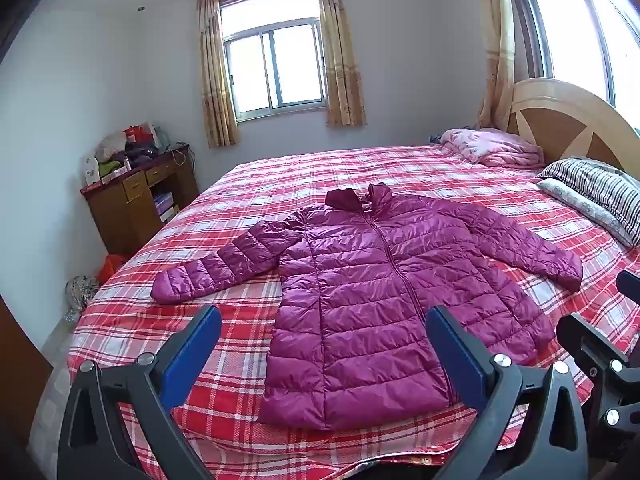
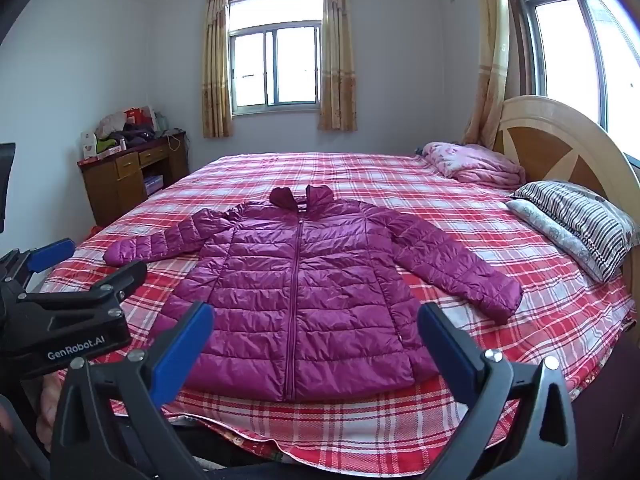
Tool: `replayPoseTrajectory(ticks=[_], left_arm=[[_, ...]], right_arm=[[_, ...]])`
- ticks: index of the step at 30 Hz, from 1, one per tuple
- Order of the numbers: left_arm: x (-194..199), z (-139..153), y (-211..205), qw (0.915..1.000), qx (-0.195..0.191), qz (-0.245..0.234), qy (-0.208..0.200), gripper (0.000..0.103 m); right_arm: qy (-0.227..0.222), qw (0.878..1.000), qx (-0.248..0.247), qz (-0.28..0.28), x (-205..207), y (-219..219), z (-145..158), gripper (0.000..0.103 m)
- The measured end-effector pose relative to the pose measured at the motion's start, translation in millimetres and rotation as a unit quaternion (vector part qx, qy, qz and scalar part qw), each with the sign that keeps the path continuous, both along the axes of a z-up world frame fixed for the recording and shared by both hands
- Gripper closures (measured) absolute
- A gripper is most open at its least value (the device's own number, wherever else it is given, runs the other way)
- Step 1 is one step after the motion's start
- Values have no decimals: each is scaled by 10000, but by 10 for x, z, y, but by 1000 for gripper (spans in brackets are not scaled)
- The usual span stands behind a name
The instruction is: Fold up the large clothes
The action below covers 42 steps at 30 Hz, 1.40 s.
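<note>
Left gripper (image 1: 324, 344) and right gripper (image 2: 316, 340): jaws wide apart, empty. Puffer jacket (image 2: 296, 280) flat on plaid bedspread (image 2: 540, 320); likely light, soft, slippery. Pinch sleeve cuffs or hem corners.

The magenta puffer jacket (image 2: 304, 292) has a glossy, slippery-looking synthetic shell, quilted into puffy bands and finely wrinkled. Under it the red plaid bedsheet (image 2: 400, 184) is matt woven cloth. The pink quilt (image 2: 476, 166) looks soft and fuzzy, and the striped pillow (image 2: 576, 216) is matt cotton-like fabric. The headboard (image 2: 560, 140) and the desk (image 1: 136, 200) are smooth, lightly varnished wood. The left gripper (image 1: 323, 344) and right gripper (image 2: 316, 340) are matt black plastic with shiny metal screw heads; their pads (image 2: 184, 350) are smooth blue plastic or rubber. The curtains (image 2: 336, 52) are thin matt cloth.
</note>
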<state>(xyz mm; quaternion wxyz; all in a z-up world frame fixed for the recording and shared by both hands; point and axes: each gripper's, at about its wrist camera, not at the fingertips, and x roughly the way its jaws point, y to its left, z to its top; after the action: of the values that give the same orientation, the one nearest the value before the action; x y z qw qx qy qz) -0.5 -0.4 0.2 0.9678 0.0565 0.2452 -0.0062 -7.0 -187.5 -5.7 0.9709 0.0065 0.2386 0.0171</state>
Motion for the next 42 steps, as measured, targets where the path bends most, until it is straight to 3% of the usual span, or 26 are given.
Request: replayPoseTrajectory(ticks=[42], left_arm=[[18, -2, 68, 9999, -76, 120, -64, 1]], right_arm=[[24, 10000, 51, 52, 7, 33, -30, 0]])
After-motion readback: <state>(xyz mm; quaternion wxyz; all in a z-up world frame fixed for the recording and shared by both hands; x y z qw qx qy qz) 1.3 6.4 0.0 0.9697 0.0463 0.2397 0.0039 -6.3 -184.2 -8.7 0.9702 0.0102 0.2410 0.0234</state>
